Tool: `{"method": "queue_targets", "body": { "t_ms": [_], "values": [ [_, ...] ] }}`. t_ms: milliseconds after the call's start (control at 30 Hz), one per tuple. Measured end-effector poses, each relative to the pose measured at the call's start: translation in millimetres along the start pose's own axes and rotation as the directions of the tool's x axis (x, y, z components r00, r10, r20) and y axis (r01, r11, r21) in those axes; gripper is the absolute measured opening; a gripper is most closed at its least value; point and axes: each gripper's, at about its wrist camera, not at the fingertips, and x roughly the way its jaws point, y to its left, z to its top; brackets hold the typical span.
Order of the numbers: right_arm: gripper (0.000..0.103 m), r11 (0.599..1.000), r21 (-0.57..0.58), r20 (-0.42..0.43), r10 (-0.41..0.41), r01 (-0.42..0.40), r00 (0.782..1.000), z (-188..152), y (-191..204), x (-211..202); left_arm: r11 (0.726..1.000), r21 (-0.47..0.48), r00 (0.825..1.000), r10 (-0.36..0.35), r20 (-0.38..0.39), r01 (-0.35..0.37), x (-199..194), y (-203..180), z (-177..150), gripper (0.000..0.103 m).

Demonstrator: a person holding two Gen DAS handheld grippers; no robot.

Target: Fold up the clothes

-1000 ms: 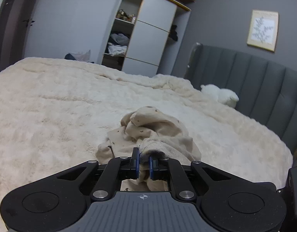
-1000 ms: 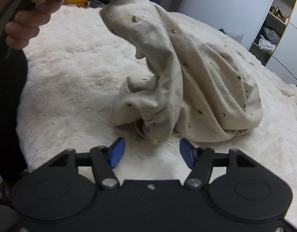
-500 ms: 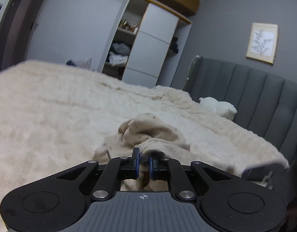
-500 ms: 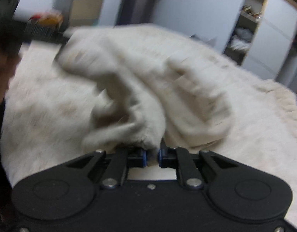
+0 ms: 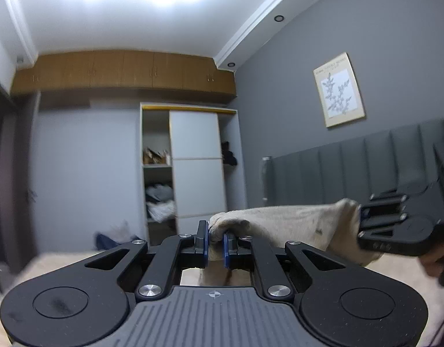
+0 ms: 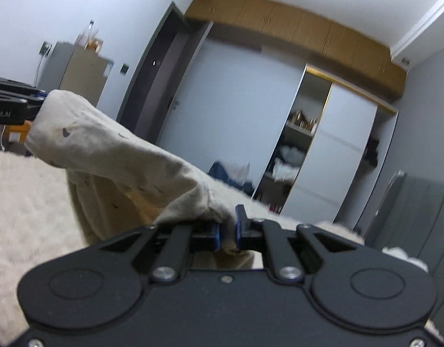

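Both grippers, left (image 5: 215, 241) and right (image 6: 227, 234), now pinch the garment (image 6: 112, 156), lifted off the bed (image 6: 25, 202), ready to spread.

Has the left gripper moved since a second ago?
Yes. The left gripper has gone up: the wardrobe it faced from bed height now sits level ahead, ceiling in view, the beige garment lifted with it.

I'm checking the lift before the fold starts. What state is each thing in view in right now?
left gripper: shut on the garment
right gripper: shut on the garment
garment: lifted, stretched between both grippers, rest hanging down
wardrobe: sliding door partly open, shelves showing
dark door: hard to tell
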Motion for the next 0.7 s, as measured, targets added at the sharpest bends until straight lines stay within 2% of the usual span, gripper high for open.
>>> {"method": "queue_targets", "body": {
  "t_ms": [100,167,200,233,267,300,333,400,433,467,500,533,633,700],
  "values": [
    [0.01,0.999,0.017,-0.057,0.034,-0.033,0.998,-14,5,13,0.999,-0.027,0.99,0.035,-0.133,-0.039,16,5,-33,0.01],
    [0.012,0.997,0.036,-0.122,0.072,-0.068,0.99,-36,12,29,0.997,-0.045,0.97,0.043,-0.238,-0.055,29,10,-67,0.011],
    [0.014,0.995,0.039,-0.184,0.099,-0.094,0.978,-57,20,43,0.997,-0.055,0.948,0.035,-0.318,-0.055,38,14,-94,0.016],
    [0.015,0.992,0.042,-0.249,0.127,-0.12,0.96,-79,29,58,0.996,-0.068,0.925,0.031,-0.379,-0.061,44,16,-116,0.022],
    [0.016,0.988,0.047,-0.314,0.153,-0.146,0.937,-102,38,73,0.994,-0.08,0.9,0.027,-0.435,-0.068,50,18,-136,0.024],
    [0.017,0.984,0.056,-0.372,0.18,-0.171,0.911,-122,49,82,0.992,-0.109,0.854,0.004,-0.521,-0.071,56,21,-170,0.033],
    [0.017,0.978,0.061,-0.43,0.204,-0.197,0.879,-142,56,91,0.99,-0.12,0.813,-0.008,-0.582,-0.076,60,23,-190,0.048],
    [0.019,0.976,0.046,-0.507,0.206,-0.212,0.837,-169,64,100,0.994,-0.092,0.765,-0.019,-0.644,-0.053,57,22,-213,0.054],
    [0.021,0.975,0.038,-0.543,0.204,-0.219,0.814,-182,67,105,0.997,-0.071,0.756,-0.024,-0.654,-0.029,54,22,-219,0.055],
    [0.024,0.977,0.037,-0.549,0.197,-0.211,0.813,-193,65,102,0.998,-0.056,0.755,-0.025,-0.656,-0.016,52,25,-222,0.059],
    [0.036,0.979,0.037,-0.549,0.189,-0.202,0.814,-203,61,98,0.999,-0.038,0.756,-0.031,-0.654,0.008,47,28,-222,0.069],
    [0.048,0.98,0.06,-0.539,0.192,-0.19,0.82,-207,51,92,0.999,-0.019,0.758,-0.038,-0.652,0.035,42,31,-223,0.073],
    [0.059,0.972,0.132,-0.504,0.235,-0.195,0.831,-211,22,79,0.994,0.029,0.754,-0.059,-0.654,0.103,39,39,-224,0.075],
    [0.06,0.967,0.13,-0.497,0.255,-0.219,0.83,-216,2,66,0.978,0.141,0.751,-0.025,-0.66,0.157,43,30,-223,0.075]
  ]
}}
